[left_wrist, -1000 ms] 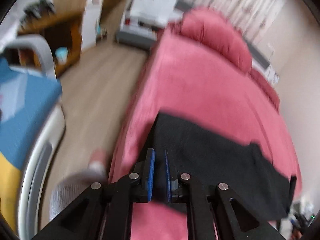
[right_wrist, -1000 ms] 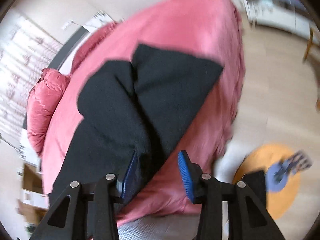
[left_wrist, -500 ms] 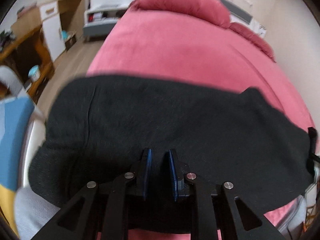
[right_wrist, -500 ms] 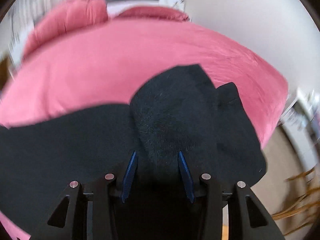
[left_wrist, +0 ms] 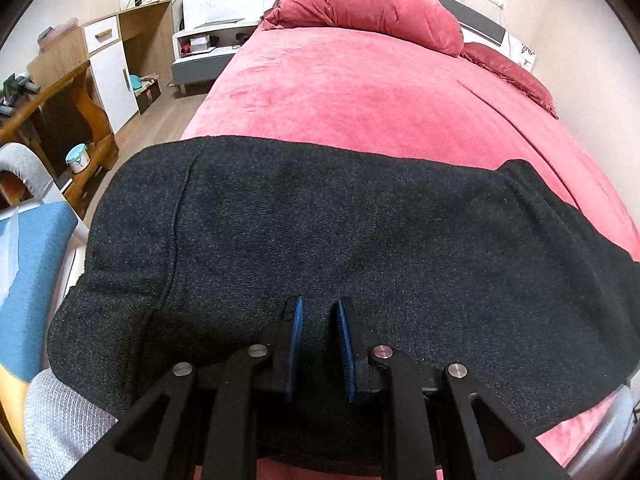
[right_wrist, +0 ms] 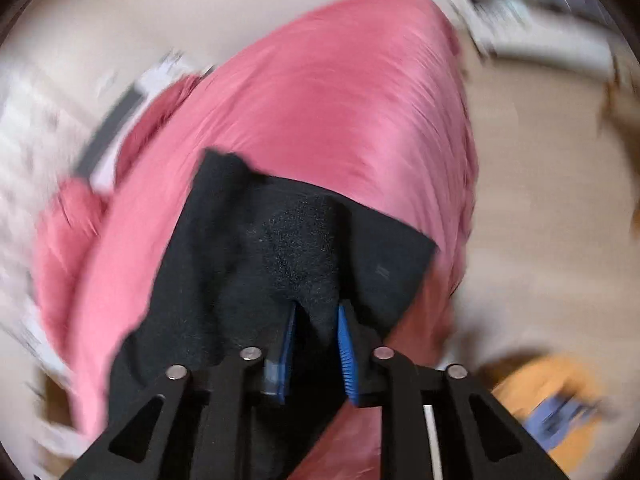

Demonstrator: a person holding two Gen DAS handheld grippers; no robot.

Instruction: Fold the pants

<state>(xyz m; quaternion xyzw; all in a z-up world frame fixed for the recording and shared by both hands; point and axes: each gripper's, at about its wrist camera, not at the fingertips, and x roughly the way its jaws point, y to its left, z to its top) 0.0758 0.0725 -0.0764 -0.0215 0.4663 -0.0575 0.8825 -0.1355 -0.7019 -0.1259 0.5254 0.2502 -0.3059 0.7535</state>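
Black pants (left_wrist: 340, 240) spread across the lower frame on the pink bed (left_wrist: 360, 92). Left gripper (left_wrist: 318, 320) slack over cloth. Right gripper (right_wrist: 316, 320) pinching a bunched fold, jaws just closing. Risk: thin bite slips, fold skews.

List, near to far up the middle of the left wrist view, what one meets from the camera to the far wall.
left gripper → black pants → pink bedspread → red pillow → dark headboard
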